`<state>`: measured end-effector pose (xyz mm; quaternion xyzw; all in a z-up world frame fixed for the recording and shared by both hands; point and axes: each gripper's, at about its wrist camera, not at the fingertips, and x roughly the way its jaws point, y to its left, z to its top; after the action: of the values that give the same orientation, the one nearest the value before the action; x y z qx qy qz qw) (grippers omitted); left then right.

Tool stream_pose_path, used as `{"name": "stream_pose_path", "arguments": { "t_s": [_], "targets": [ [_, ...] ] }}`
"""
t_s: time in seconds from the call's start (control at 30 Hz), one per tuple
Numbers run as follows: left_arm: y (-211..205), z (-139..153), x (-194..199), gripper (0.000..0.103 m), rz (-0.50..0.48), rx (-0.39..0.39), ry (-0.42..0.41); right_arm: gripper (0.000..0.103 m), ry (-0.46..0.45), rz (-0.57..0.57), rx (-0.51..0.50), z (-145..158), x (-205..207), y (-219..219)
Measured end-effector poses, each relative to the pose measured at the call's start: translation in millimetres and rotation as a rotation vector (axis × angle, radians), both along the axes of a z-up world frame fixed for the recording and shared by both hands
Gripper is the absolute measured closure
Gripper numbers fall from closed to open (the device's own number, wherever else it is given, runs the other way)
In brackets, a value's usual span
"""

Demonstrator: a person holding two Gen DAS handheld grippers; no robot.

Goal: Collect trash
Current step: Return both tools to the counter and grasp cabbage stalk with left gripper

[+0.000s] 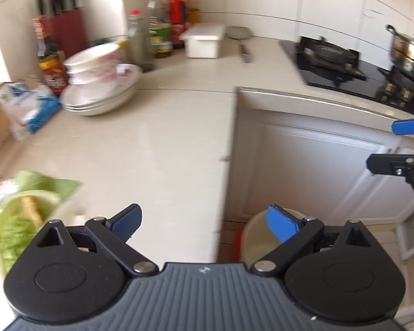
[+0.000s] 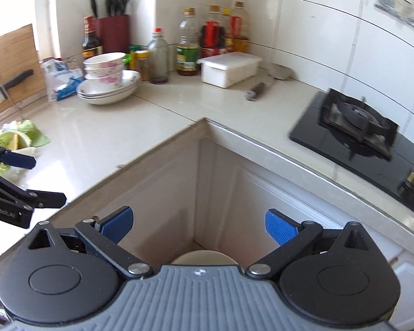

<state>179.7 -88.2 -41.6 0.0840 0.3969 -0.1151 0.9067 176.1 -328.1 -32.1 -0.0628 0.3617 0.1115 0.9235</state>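
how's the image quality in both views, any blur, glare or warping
Left wrist view: motion blur smears the stacked bowls, bottles and green scraps, while the left gripper stays sharp; the left edge is washed out by daylight. Right wrist view: crisper, though the stove is smeared; glare sheens the countertop. Both bend the wall tile lines with fisheye distortion.
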Motion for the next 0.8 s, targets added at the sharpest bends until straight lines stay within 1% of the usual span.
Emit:
{"name": "stream_pose_path", "arguments": {
  "t_s": [0.07, 0.17, 0.27, 0.33, 0.5, 0.6, 0.7, 0.8],
  "targets": [
    [20.1, 3.9, -2.3, 0.006, 0.049, 0.039, -0.02, 0.0, -0.003, 0.044, 0.005, 0.8, 6.6, 15.1],
    [50.1, 6.7, -3.6, 0.006, 0.117, 0.078, -0.039, 0.0, -0.002, 0.106, 0.012, 0.4, 15.8, 36.7],
    [74.4, 3.2, -1.2, 0.006, 0.177, 0.129, -0.046, 0.0, 0.004, 0.15, 0.016, -0.2, 24.0, 55.7],
    [87.3, 0.3, 1.5, 0.006, 0.218, 0.144, -0.046, 0.0, 0.01, 0.173, 0.017, -0.4, 28.6, 64.8],
    [108.5, -8.9, 5.8, 0.006, 0.264, 0.12, -0.003, 0.0, 0.026, 0.214, 0.009, -3.2, 34.5, 82.0],
    [108.9, -7.8, 1.0, 0.006, 0.245, 0.081, 0.001, 0.0, 0.033, 0.219, 0.005, -4.5, 38.2, 86.4],
    [102.0, -2.9, -3.3, 0.006, 0.21, 0.059, -0.007, 0.0, 0.038, 0.22, 0.008, -6.0, 40.3, 87.6],
    [96.5, 0.0, -6.0, 0.006, 0.174, 0.016, 0.002, 0.0, 0.041, 0.222, 0.012, -6.8, 41.4, 89.6]
  ]
}}
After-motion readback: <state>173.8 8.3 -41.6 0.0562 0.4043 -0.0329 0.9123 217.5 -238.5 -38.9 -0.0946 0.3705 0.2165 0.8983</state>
